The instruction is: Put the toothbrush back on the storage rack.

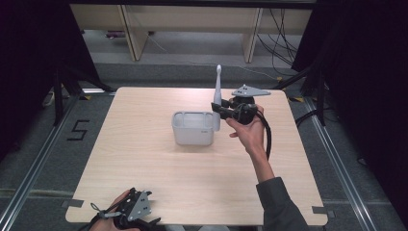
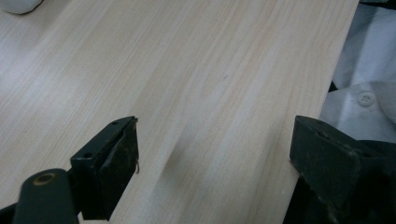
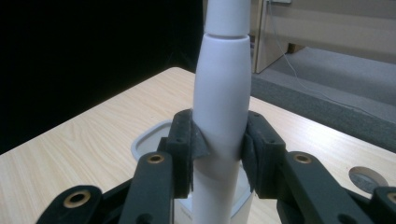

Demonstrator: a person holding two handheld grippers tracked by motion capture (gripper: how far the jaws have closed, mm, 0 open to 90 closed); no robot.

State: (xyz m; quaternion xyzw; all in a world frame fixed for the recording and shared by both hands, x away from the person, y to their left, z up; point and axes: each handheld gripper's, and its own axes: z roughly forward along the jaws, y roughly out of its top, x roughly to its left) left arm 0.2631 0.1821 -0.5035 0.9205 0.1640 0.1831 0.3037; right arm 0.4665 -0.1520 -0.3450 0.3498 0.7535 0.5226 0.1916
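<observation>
Right tool (image 3: 218,149) clamps a white electric toothbrush (image 3: 221,93) upright at the right rim of a translucent grey bin (image 1: 193,128) mid-worktop; brush head cut off in the right gripper view, lower end hidden. Left tool (image 2: 212,154) jaws wide over bare wood-grain worktop (image 2: 196,70) near edge, white buttoned fabric (image 2: 369,93) past it.

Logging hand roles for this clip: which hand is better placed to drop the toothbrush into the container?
Right. Its tongs already clamp the upright toothbrush beside the container; the left tongs sit open at the near table edge.
</observation>
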